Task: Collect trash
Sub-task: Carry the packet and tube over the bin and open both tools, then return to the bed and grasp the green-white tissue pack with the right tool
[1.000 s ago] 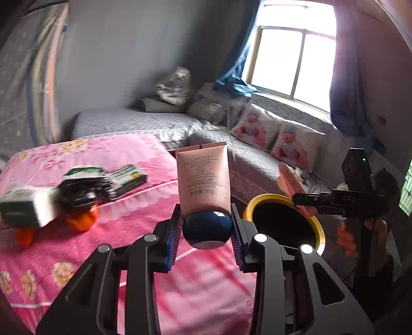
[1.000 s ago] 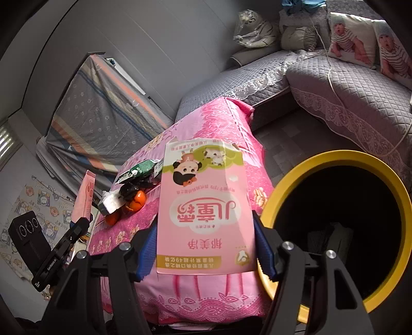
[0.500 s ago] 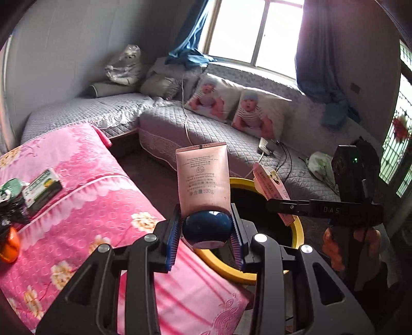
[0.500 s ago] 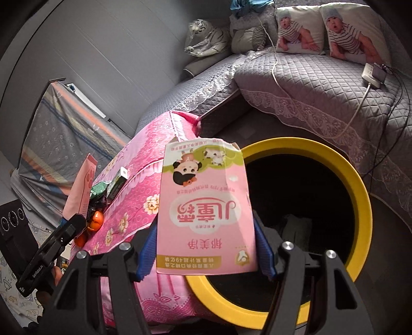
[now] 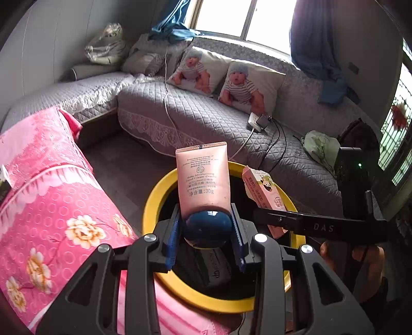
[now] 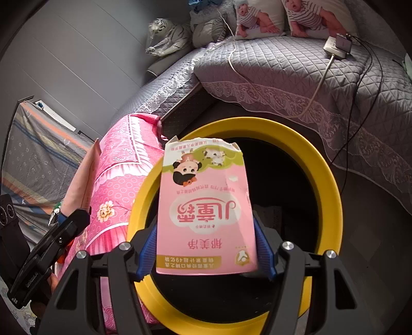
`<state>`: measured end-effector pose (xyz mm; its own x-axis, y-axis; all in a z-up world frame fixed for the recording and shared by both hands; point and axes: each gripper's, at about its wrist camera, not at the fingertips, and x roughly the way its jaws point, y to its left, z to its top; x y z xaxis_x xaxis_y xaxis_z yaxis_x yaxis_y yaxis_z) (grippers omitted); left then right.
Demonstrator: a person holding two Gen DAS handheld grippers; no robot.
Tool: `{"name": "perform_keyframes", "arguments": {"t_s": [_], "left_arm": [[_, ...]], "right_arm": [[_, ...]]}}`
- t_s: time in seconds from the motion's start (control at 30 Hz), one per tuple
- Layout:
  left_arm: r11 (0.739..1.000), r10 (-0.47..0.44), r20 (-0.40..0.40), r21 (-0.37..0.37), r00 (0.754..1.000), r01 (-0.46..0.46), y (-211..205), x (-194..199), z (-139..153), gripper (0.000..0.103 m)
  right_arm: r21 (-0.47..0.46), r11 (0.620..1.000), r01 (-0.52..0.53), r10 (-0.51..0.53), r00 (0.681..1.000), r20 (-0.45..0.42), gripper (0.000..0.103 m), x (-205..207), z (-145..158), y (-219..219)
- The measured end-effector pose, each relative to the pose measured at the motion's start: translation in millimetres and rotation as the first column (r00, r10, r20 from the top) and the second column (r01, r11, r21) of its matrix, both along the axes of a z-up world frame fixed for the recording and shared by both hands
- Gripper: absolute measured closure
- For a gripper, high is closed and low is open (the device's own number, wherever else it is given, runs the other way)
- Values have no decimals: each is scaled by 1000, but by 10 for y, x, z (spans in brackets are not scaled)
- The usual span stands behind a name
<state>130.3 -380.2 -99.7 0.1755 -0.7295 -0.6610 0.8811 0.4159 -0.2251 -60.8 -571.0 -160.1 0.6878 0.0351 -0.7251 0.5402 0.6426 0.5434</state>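
Grey quilted L-shaped sofa [image 5: 195,113] runs along grey walls [image 5: 46,43]. 2 baby-print pillows [image 5: 226,77] lean under a bright window [image 5: 247,18] with dark blue curtains [image 5: 314,38]. White cable [image 5: 167,85] trails across the seat. Pink floral cloth [image 5: 51,206] covers the surface at left. Floor [image 5: 128,167] dark grey.

Peach-pink plastic hand-cream tube [image 5: 202,177] with dark blue round cap [image 5: 207,226], upright, cap downward, over the black bin with yellow rim [image 5: 148,206]. Pink cardboard carton [image 6: 206,208] with cartoon print and torn top edge, inverted, above the same bin's mouth; packaging visible inside.
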Motion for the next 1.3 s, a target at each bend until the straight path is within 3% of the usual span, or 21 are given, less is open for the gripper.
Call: {"name": "perform_keyframes", "arguments": {"t_s": [0.3,0.33,0.4,0.47,0.57,0.73,0.93,1.03,1.13,1.23,1.3], "left_arm": [[1000,20,-40,9,999,-19,-162,40,-88,68],[1000,19,-41,6,999,-19,-161,41,-80,65],[999,46,-30,-5,999,-46,-94,51,-42,27],[995,87,-16,-40,996,-88,22,83,22,21],[989,130,-31,-73,991,-132,220,175,113,17],[949,272,-36,-154,962,-274,715,398,360,12],[843,453,-54,-297,890,-447,1753,691,794,9],[768,563,-35,-345,826,-539,2439,756,938,9],[680,686,5,-362,728,-638,3171,734,998,9],[548,810,5,-363,587,-754,3942,676,987,9],[442,879,-18,-349,477,-826,4437,598,906,9]], "right_arm": [[4,999,35,-35,999,-10,40,-9,-45,-103],[1,999,38,-38,999,-14,40,-9,-32,-103],[-4,999,47,-47,999,-20,37,-13,-10,-109],[-14,998,61,-61,998,-17,26,-31,28,-114],[-40,996,83,-83,997,-1,23,-77,118,-132],[-114,991,64,-61,998,29,21,-31,327,-65],[-260,956,-136,164,982,92,21,330,717,486],[-367,886,-282,346,930,122,21,593,937,978],[-472,768,-433,552,822,143,19,857,1133,1593],[-590,600,-539,725,679,117,18,1125,1282,2306],[-654,472,-592,817,572,72,18,1318,1334,2785]]}}
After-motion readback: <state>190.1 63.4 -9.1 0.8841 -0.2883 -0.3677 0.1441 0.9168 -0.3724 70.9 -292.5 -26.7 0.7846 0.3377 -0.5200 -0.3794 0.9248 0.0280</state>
